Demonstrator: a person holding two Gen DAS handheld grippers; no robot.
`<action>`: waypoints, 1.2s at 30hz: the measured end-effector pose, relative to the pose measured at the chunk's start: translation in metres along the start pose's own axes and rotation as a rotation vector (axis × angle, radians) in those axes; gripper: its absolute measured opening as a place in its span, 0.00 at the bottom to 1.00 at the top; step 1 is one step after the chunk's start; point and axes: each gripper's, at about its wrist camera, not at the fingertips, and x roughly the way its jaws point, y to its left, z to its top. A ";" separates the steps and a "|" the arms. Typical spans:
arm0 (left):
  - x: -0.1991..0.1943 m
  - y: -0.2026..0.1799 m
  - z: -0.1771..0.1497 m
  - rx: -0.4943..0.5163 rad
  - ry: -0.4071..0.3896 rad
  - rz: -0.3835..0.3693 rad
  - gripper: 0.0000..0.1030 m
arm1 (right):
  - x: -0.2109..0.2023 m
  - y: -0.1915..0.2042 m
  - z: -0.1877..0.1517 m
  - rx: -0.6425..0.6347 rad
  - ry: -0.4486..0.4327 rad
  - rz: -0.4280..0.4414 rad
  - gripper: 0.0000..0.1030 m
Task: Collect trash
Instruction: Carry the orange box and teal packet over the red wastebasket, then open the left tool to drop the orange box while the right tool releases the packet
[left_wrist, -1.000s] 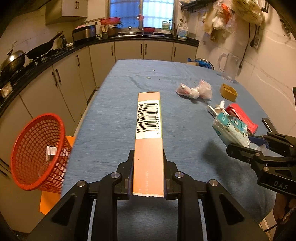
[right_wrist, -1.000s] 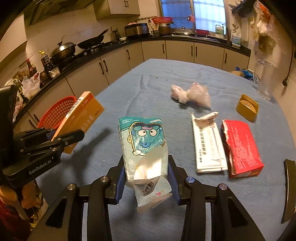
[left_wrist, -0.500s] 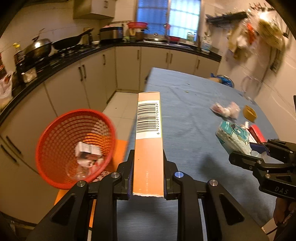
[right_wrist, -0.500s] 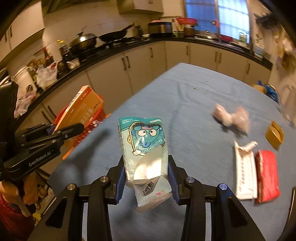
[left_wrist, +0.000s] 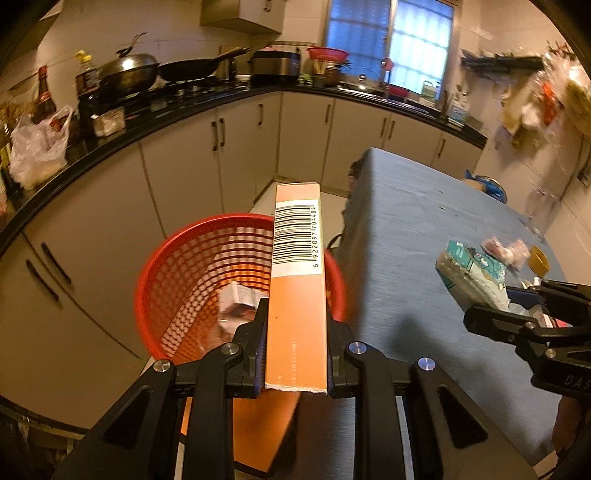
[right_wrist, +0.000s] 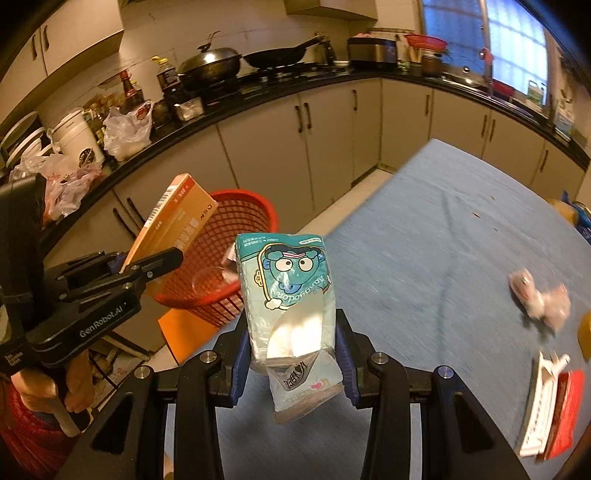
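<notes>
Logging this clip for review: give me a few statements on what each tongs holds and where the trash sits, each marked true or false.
1. The left tongs are shut on the orange box. True.
2. The red basket holds nothing. False: at least one piece of white packaging lies inside it.
3. The right tongs grip the teal packet. True.
4. The red basket stands on the blue table. False: it sits off the table's edge, beside the cabinets.
5. The red-and-white boxes are already in the basket. False: they lie on the table.
</notes>
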 end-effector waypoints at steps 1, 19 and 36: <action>0.002 0.006 0.000 -0.008 0.003 0.006 0.21 | 0.005 0.004 0.006 -0.003 0.005 0.012 0.43; 0.037 0.065 0.010 -0.114 0.060 0.027 0.22 | 0.073 0.043 0.058 0.026 0.082 0.139 0.43; 0.065 0.084 0.008 -0.173 0.107 -0.004 0.22 | 0.118 0.043 0.069 0.093 0.153 0.182 0.43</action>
